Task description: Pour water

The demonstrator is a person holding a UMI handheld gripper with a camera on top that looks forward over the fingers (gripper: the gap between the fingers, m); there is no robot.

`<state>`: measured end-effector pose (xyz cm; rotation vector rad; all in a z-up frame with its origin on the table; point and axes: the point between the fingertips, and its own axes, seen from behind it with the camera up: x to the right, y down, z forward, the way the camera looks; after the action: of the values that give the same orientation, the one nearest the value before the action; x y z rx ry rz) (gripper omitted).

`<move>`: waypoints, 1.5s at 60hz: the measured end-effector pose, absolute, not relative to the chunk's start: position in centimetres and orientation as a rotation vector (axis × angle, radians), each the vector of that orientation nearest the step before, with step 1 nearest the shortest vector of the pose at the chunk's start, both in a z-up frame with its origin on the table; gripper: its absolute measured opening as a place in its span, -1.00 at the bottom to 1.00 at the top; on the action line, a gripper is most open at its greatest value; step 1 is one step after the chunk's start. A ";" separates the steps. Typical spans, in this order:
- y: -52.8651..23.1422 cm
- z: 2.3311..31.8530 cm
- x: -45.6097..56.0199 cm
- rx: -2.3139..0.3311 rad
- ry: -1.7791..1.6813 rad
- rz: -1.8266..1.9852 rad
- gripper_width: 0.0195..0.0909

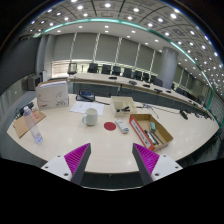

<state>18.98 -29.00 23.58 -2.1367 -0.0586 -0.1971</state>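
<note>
— Cup [90, 116] first: where is it?

— On the pale table [112, 146], upright, at about eleven o'clock from the gripper [111, 160] and well ahead of the fingertips. It is white; I cannot tell what is inside it.

— And the jaws?

— Apart. The two fingers are spread wide with their magenta pads [75, 158] facing each other, and only bare table shows between them. They touch nothing.

— What else is nearby?

— At twelve o'clock, just right of the cup, lies a small pink thing [108, 126], too small to name. At about one o'clock stands an open cardboard box [150, 130] with some items inside it that I cannot make out.

— Anything to the left?

— At about ten o'clock, near the table's edge, lies what looks like a clear bottle [37, 135], beside a flat piece of cardboard [24, 123]. Farther out in the same direction sits a white box [52, 95].

— Beyond that?

— A smaller carton [122, 105] stands at twelve o'clock, past the cup. Behind the table runs a row of dark chairs [100, 69] along another long desk, then pale blinds [110, 48], with ceiling lights [108, 17] above.
</note>
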 end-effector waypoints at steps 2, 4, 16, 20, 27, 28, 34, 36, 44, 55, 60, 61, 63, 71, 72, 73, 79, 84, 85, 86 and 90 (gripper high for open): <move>-29.0 23.5 18.8 -2.137 -0.061 -0.198 0.87; -28.9 23.4 18.4 -2.136 -0.063 -0.200 0.86; -29.3 22.8 12.5 -2.143 -0.055 -0.197 0.86; -28.8 21.4 8.0 -2.149 -0.055 -0.188 0.86; -29.0 19.3 2.0 -2.153 -0.086 -0.151 0.87; -29.1 18.9 1.2 -2.155 -0.092 -0.146 0.87; -29.0 16.6 -3.7 -2.166 -0.114 -0.110 0.86; -28.9 15.9 -5.4 -2.167 -0.117 -0.092 0.86; -27.5 13.6 -12.2 -2.153 -0.138 -0.006 0.87; -23.4 11.9 -18.6 -2.076 -0.194 0.036 0.87; -21.1 11.5 -20.7 -2.040 -0.182 0.064 0.87; -20.6 11.3 -21.1 -2.033 -0.179 0.067 0.86; -19.6 11.1 -21.7 -2.019 -0.170 0.068 0.87; -15.7 9.8 -23.3 -1.975 -0.129 0.062 0.78; -15.4 9.7 -23.5 -1.972 -0.122 0.064 0.73; -15.1 9.6 -23.6 -1.970 -0.114 0.066 0.66; -13.6 8.3 -23.6 -1.969 -0.074 0.060 0.17; -12.9 8.3 -23.9 -1.947 -0.071 0.065 -0.10; -12.8 8.2 -24.0 -1.947 -0.073 0.063 -0.15; -12.8 8.1 -24.0 -1.947 -0.076 0.063 -0.18; -12.8 8.2 -23.9 -1.942 -0.075 0.066 -0.34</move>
<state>-23.95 -12.77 8.18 -1.9417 -0.0749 0.0659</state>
